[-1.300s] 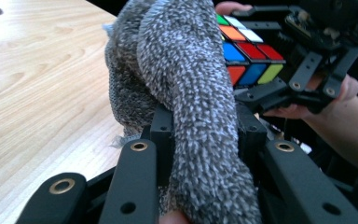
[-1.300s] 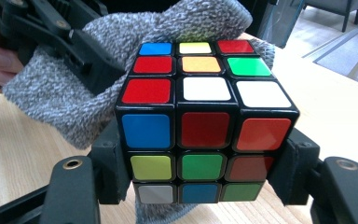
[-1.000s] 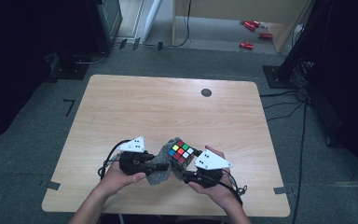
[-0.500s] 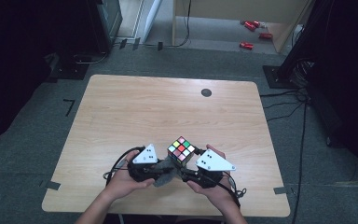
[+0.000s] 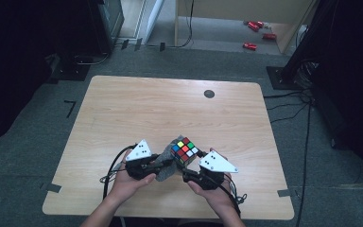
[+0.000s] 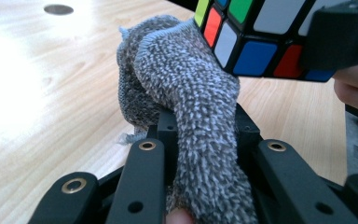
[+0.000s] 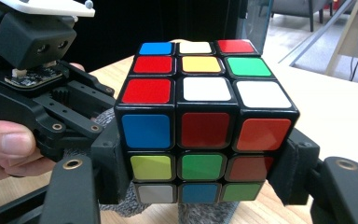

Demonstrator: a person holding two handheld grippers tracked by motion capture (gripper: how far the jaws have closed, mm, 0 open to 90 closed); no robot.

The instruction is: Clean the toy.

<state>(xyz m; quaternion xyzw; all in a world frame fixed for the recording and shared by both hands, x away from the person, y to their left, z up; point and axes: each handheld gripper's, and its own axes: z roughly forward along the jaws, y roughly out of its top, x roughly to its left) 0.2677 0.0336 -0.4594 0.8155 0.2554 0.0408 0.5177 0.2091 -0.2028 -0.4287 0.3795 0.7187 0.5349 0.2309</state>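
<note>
Grey knitted cloth (image 6: 191, 107) is clamped between the jaws of the left gripper (image 5: 152, 166), bunched into a thick roll that runs forward from the jaws and presses against the underside of the Rubik's cube (image 7: 200, 126). That cube sits just ahead of the right gripper (image 5: 194, 171), whose jaws are closed on its two opposite sides and hold it above the wooden table (image 5: 170, 109). Between the two grippers nothing else intervenes; the cloth fills the gap below the cube. Well beyond both grippers, a small dark round hole (image 5: 209, 93) marks the far part of the tabletop, and red objects (image 5: 250, 46) lie on the floor past the table. The cube is scrambled: black-framed stickers in blue, red, white, yellow, green and orange, mixed on every face that shows. The right gripper view gives two full faces of it and the left gripper's body close on one side with a thumb (image 7: 9, 144) on it; the left gripper view gives the cloth's looped weave and a bottom corner of the cube.
</note>
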